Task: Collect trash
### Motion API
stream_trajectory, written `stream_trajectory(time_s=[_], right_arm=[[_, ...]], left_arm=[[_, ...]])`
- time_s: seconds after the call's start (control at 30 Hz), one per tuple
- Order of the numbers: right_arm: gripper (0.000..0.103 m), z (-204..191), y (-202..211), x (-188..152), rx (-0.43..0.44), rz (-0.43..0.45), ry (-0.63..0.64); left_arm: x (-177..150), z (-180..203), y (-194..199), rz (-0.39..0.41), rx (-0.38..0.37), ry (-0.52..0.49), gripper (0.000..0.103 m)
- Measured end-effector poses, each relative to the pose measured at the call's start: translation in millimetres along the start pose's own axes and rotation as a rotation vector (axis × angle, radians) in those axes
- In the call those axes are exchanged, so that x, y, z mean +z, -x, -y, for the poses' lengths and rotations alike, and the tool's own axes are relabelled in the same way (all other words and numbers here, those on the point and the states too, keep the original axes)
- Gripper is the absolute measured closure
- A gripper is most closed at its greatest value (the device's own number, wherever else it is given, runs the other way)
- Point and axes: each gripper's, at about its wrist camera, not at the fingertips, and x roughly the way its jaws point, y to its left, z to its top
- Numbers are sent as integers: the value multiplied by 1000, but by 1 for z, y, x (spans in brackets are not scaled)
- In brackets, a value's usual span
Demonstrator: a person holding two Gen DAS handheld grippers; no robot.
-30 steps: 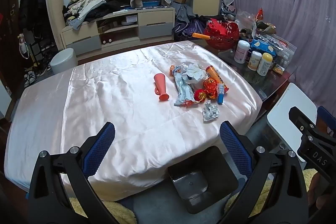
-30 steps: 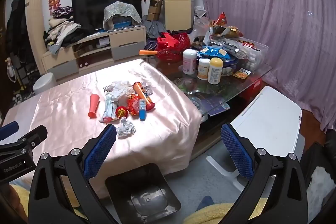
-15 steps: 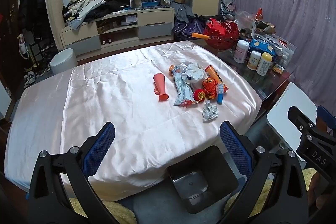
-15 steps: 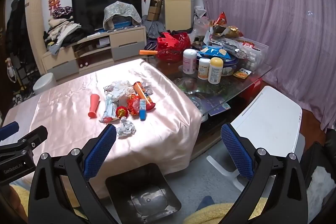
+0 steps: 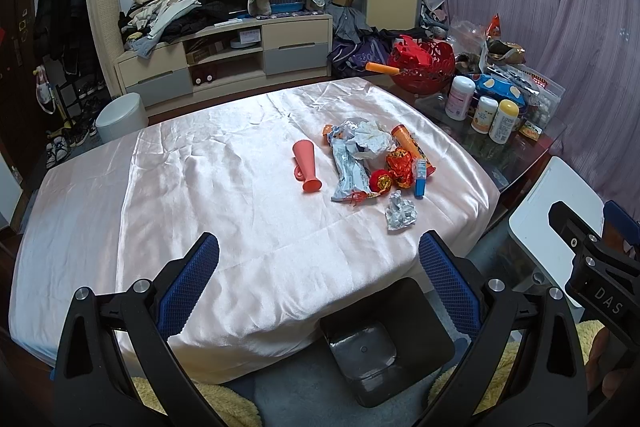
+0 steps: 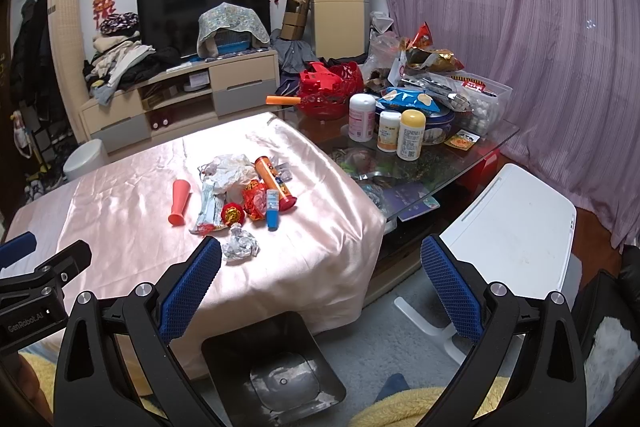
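Observation:
A heap of trash lies on the pink cloth-covered table (image 5: pixel 200 195): a coral cone-shaped cup (image 5: pixel 306 171) (image 6: pixel 179 201), a silver wrapper (image 5: pixel 348 171), white crumpled paper (image 5: pixel 372 139), an orange tube (image 5: pixel 412 149) (image 6: pixel 275 183), red foil pieces (image 5: pixel 400 167), a blue stick (image 5: pixel 420 181) (image 6: pixel 272 213) and a crumpled foil ball (image 5: pixel 400 213) (image 6: pixel 239 246). A black bin (image 5: pixel 386 341) (image 6: pixel 274 367) stands on the floor at the table's near edge. My left gripper (image 5: pixel 318 267) and right gripper (image 6: pixel 320 267) are both open and empty, held back from the table.
A glass side table (image 6: pixel 440 163) to the right carries bottles, snack bags and a red basket (image 6: pixel 332 93). A white stool (image 6: pixel 516 223) stands at the right. A TV cabinet (image 5: pixel 224 55) and a small white bin (image 5: pixel 120 115) are at the back.

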Motion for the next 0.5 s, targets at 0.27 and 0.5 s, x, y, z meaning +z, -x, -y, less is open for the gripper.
stream_trajectory(time_s=[0.27,0.5], right_arm=[[3,-1,0,1,0,-1,-1],[3,-1,-1,1,0,-2,-1]], left_arm=[[0,0,0,-1,2,0,8],[1,0,1,-4,2,1,8]])
